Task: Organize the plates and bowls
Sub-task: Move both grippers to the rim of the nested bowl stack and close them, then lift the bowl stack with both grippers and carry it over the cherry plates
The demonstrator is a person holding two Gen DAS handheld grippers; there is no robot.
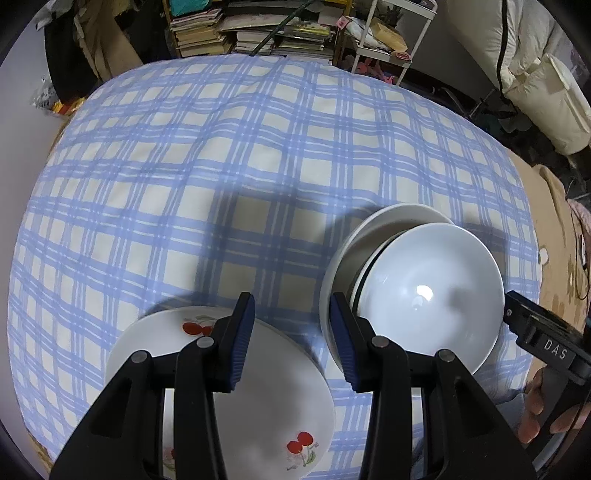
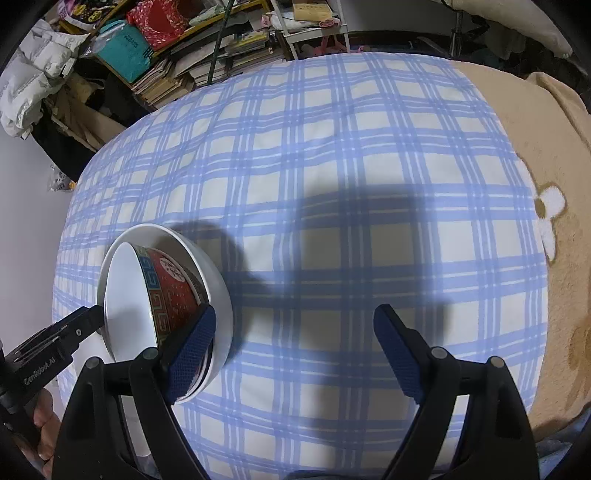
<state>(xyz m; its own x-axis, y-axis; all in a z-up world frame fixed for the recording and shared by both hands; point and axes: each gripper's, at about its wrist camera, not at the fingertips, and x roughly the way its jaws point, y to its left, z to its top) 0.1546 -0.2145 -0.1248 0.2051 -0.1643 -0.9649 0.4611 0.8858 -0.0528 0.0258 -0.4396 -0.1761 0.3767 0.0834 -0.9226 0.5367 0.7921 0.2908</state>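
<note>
A white plate with red cherries (image 1: 273, 398) lies on the blue checked cloth (image 1: 221, 166), partly under my left gripper (image 1: 293, 339). That gripper is open, with only cloth and the plate's edge showing between its pads. To its right stands a stack of bowls: a red patterned bowl with a white inside (image 1: 432, 295) (image 2: 173, 291) sits tilted in a larger white bowl (image 1: 388, 221) (image 2: 218, 291). My right gripper (image 2: 297, 354) is wide open over bare cloth, its left finger just right of the stack. It appears at the bowl's right rim (image 1: 535, 332).
Shelves with stacked books (image 1: 258, 33) and boxes stand beyond the far edge of the cloth. A beige blanket (image 2: 535, 147) covers the right side. A white padded coat (image 1: 535, 74) hangs at the back right. A hand (image 1: 539, 410) holds the right gripper.
</note>
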